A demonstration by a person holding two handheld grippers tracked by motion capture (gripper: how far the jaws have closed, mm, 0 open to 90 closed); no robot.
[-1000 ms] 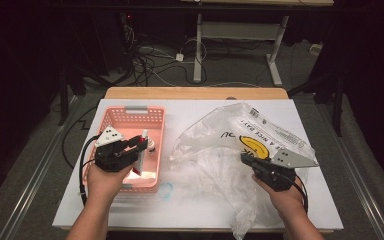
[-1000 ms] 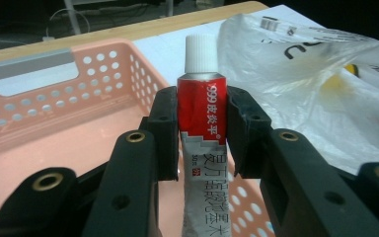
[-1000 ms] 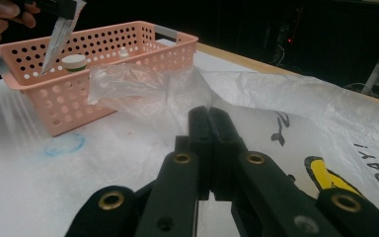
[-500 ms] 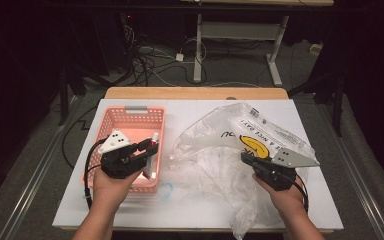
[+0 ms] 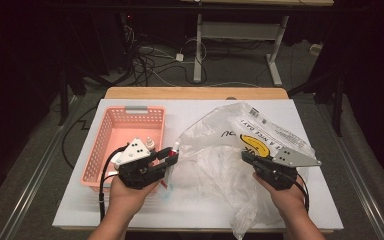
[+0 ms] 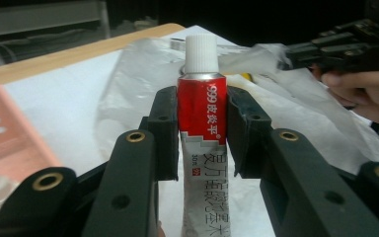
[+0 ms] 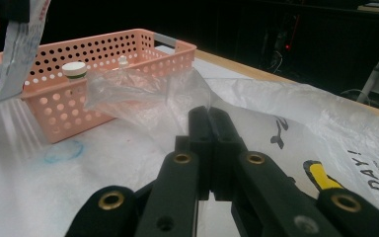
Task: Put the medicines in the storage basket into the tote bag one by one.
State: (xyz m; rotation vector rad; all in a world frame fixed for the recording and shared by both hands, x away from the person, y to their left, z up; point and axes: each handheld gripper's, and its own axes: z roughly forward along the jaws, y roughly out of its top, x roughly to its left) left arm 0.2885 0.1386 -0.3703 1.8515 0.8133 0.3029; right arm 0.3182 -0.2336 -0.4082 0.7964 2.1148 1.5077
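My left gripper (image 5: 171,156) is shut on a red and white tube with a white cap (image 6: 201,84), held just right of the pink basket (image 5: 130,117) at the edge of a clear plastic bag (image 5: 225,150). The tube's flat tail (image 7: 22,44) hangs at the top left of the right gripper view. The bag carries black print and a yellow mark and lies crumpled across the white table's right half. My right gripper (image 5: 246,157) is shut on a fold of the bag (image 7: 296,113), its jaws pressed together with the film raised between them.
Inside the basket stand a small white-capped bottle (image 7: 74,69) and another small item (image 5: 150,143). The white sheet (image 5: 190,210) covers a wooden table (image 5: 195,93). A blue ring is drawn on the sheet (image 7: 62,150) near the basket's front. Cables and desk legs lie beyond.
My left gripper has moved right from over the basket toward the bag, carrying the tube. My right gripper has kept its hold on the bag in the same place.
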